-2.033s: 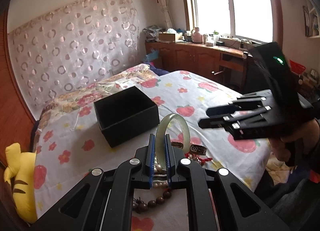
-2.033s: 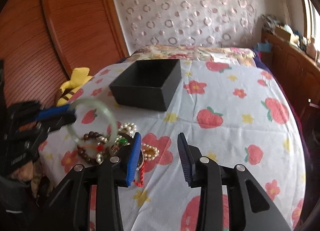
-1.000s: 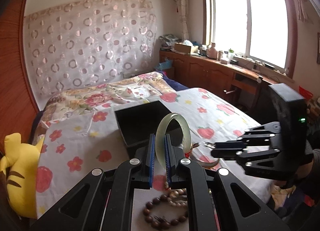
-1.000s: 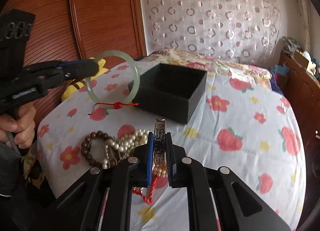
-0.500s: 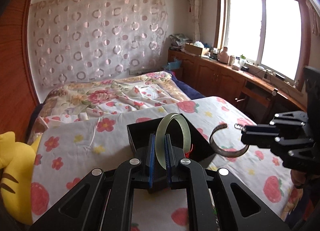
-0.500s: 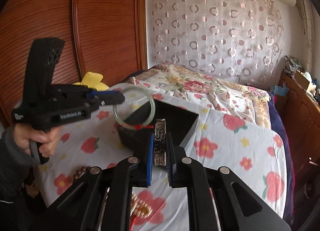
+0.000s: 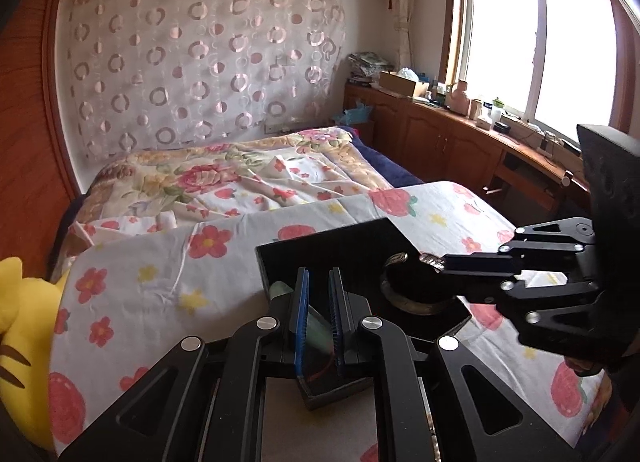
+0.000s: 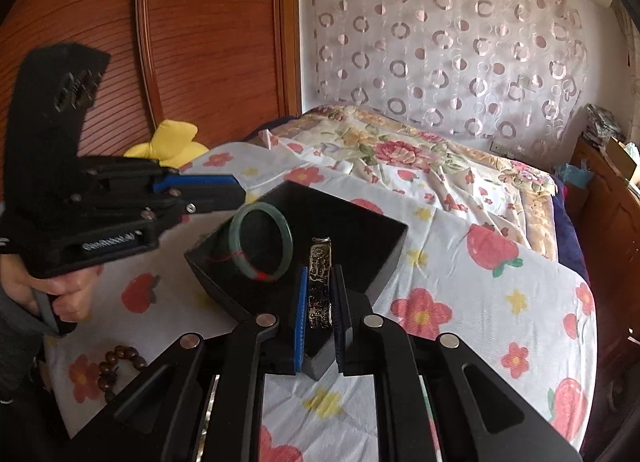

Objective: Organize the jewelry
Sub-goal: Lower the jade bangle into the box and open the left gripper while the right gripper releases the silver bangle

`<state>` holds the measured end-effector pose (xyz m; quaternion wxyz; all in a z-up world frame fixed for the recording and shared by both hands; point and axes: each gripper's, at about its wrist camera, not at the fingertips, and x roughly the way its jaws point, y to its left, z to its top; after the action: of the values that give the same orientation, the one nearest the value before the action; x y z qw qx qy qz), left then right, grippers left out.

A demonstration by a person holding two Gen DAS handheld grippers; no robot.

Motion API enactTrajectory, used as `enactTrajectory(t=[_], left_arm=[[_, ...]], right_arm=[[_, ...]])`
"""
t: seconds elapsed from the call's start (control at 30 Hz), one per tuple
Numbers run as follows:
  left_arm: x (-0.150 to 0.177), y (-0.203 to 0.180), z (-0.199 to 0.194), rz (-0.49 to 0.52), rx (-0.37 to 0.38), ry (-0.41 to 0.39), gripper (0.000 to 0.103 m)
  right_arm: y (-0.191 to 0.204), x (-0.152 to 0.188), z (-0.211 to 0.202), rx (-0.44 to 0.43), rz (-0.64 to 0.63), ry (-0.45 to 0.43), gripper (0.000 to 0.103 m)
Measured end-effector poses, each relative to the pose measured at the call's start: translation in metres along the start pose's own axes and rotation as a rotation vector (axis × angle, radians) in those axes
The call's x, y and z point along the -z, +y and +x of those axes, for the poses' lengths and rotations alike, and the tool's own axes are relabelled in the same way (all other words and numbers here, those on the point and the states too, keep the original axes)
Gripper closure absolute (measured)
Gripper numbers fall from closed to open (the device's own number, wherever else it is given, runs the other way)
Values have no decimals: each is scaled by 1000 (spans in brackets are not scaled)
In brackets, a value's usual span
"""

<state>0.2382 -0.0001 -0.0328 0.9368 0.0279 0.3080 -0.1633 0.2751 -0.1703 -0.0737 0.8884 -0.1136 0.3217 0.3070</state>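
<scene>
holding jade bangle point(image 8: 261, 241) (tilted): black box point(image 8: 372, 221).

- My bed point(image 7: 168, 282), floral sheet
- Circle-print curtain point(image 7: 200, 61) on back wall
- Bright window point(image 7: 536, 49) at right, wood cabinets point(image 7: 440, 141) below
- Wood panel point(image 8: 200, 41) at left
- Yellow plush point(image 8: 172, 141)

Both grippers now reach over the black box point(image 8: 360, 229), up from the jewelry pile where they worked two seconds ago. The left gripper point(image 7: 318, 318) parts its fingers, and the green bangle point(image 8: 262, 240) it carried drops free inside the box. The right gripper point(image 8: 320, 312), open two seconds ago, now clamps a silver cuff bracelet point(image 8: 319, 286) above the box.
</scene>
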Motion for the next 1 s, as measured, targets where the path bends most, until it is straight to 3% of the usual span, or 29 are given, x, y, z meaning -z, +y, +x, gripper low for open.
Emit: enactTrajectory(t=[0.4, 0.5, 0.6, 0.8, 1.0], left_arm=[[9, 14, -12, -24, -56, 5, 65], [15, 19, -22, -35, -72, 0, 58], [22, 22, -33, -45, -82, -3, 55], [43, 16, -59, -52, -79, -9, 50], [68, 3, -79, -51, -71, -4, 49]], right_arm=[[13, -1, 24, -16, -8, 41, 89], [17, -1, 16, -40, 0, 25, 82], [20, 0, 4, -52, 12, 7, 77], [25, 14, -33, -31, 31, -27, 77], [32, 46, -55, -7, 34, -3, 77]])
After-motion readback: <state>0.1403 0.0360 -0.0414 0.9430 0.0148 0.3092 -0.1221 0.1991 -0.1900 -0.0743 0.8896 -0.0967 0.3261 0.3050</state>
